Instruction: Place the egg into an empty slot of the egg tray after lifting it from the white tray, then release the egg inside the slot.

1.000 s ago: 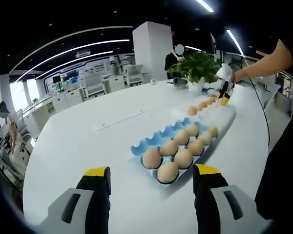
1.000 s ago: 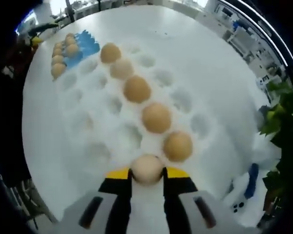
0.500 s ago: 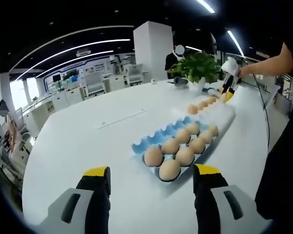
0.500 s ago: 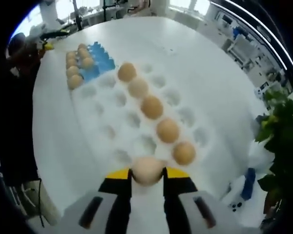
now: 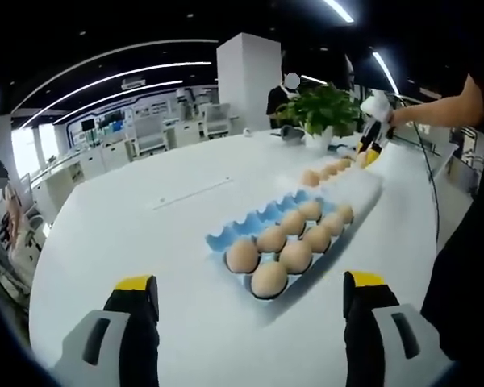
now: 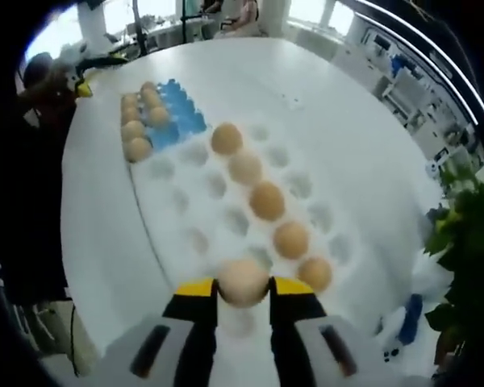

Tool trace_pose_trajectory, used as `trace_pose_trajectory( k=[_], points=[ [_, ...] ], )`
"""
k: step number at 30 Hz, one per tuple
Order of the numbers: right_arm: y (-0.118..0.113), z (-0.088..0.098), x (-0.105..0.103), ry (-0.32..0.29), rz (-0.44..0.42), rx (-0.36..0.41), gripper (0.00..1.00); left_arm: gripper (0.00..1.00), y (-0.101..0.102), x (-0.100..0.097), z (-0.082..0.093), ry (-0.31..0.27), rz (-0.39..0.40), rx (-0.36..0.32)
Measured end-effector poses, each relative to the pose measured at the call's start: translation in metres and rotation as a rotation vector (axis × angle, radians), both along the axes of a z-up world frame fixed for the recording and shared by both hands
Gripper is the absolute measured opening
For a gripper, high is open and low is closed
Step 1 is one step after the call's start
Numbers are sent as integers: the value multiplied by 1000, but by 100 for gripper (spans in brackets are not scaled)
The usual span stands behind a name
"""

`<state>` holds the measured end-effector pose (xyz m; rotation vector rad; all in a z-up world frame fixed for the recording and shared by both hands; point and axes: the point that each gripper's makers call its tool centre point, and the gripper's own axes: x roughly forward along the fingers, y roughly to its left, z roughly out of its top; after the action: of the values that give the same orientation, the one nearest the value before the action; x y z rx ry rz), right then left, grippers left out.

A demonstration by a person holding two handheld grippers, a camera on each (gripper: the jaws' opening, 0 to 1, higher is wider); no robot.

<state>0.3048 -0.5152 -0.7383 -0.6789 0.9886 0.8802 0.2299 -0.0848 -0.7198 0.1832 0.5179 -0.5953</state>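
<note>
My right gripper (image 6: 243,289) is shut on a pale egg (image 6: 243,280), held high above the near end of the white tray (image 6: 181,214). A diagonal row of several brown eggs (image 6: 266,200) lies in that tray. Beyond it the blue egg tray (image 6: 173,117) holds several eggs (image 6: 137,129) along its left side, with bare blue slots on the right. In the left gripper view the blue egg tray (image 5: 254,224) lies ahead with several eggs (image 5: 284,246), and my left gripper (image 5: 250,298) stands open and holds nothing. The right gripper (image 5: 369,147) shows far off over the white tray (image 5: 351,187).
A potted green plant (image 5: 321,106) stands at the table's far edge past the white tray. A person's arm (image 5: 440,109) reaches in from the right. A blue and white object (image 6: 411,310) lies beside the plant leaves (image 6: 460,242). Desks and chairs fill the room behind.
My right gripper has risen with the egg, so the white tray looks smaller and farther. My left gripper's jaws have spread wider.
</note>
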Motion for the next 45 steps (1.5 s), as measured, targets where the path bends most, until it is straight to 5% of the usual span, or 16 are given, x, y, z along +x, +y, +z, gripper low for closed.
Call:
trace_pose_trajectory(
  k=[17, 33, 45],
  points=[
    [44, 6, -3, -11, 106, 40, 24, 90, 1, -2, -1, 5, -4, -3],
    [131, -3, -5, 4, 306, 104, 24, 92, 1, -3, -5, 13, -4, 3],
    [171, -11, -7, 20, 389, 126, 24, 89, 4, -4, -4, 17, 3, -2]
  ],
)
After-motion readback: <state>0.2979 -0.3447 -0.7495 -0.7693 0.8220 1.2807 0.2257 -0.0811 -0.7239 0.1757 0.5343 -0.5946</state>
